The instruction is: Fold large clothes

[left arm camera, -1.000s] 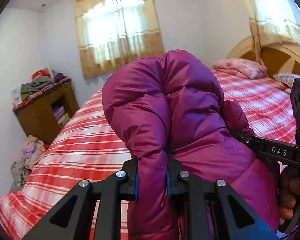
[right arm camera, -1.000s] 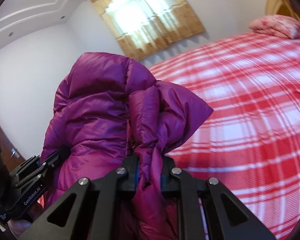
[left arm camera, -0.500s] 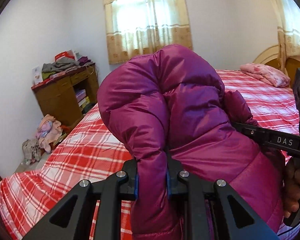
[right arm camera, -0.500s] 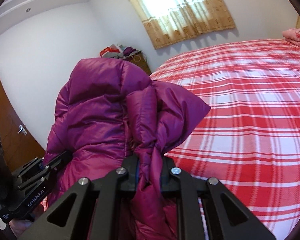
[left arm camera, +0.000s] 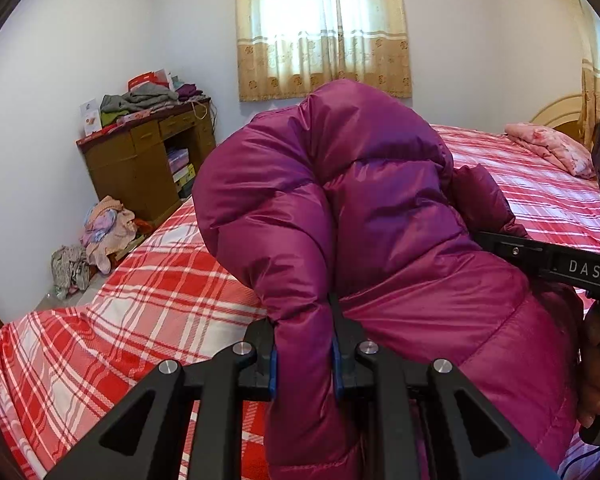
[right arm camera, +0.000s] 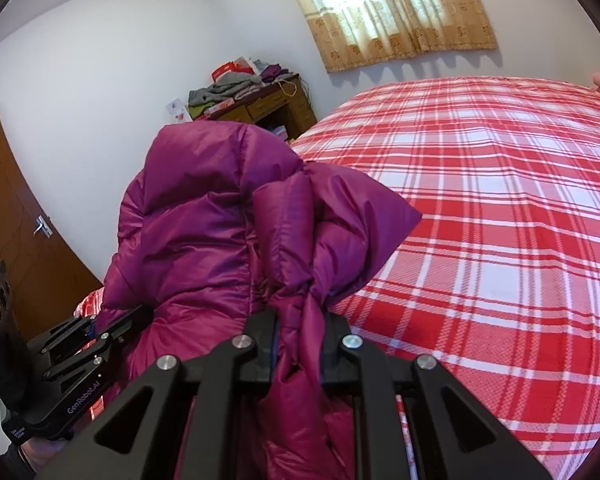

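Each camera sits just behind its own jaws, looking forward along them, close to the purple jacket [left arm camera: 380, 240] that fills its foreground. Both face across the bed [right arm camera: 500, 220] toward the curtained window [left arm camera: 322, 28]; both also show the wooden cabinet [left arm camera: 140, 168] beside the bed.

A wooden cabinet [left arm camera: 148, 168] piled with folded clothes [left arm camera: 148, 98] is seen beside the red plaid bed [right arm camera: 500, 220]; curtains [left arm camera: 322, 28] are drawn

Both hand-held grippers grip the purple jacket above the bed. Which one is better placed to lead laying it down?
Probably right: the right hand-held gripper faces open plaid bed, while the left hand-held gripper on the jacket sits near the bed's edge.
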Motion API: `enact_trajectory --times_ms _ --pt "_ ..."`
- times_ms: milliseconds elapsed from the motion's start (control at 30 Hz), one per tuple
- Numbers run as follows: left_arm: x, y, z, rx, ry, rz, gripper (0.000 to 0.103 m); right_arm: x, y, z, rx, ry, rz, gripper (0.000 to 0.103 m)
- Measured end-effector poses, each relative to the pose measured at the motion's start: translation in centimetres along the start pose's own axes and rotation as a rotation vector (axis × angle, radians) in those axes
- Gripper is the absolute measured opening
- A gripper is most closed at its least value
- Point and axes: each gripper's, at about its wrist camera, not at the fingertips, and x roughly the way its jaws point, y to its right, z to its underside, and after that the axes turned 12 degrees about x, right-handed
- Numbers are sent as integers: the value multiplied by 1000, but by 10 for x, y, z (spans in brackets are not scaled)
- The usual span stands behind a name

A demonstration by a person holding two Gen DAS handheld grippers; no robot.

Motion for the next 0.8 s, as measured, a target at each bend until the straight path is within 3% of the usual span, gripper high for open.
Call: enact_trajectory --times_ms 533,800 --pt "19 -7 28 25 -40 -13 21 36 -3 12 -23 -74 44 16" --pt "29 -6 35 18 -73 -36 37 48 -2 15 -32 -99 68 17"
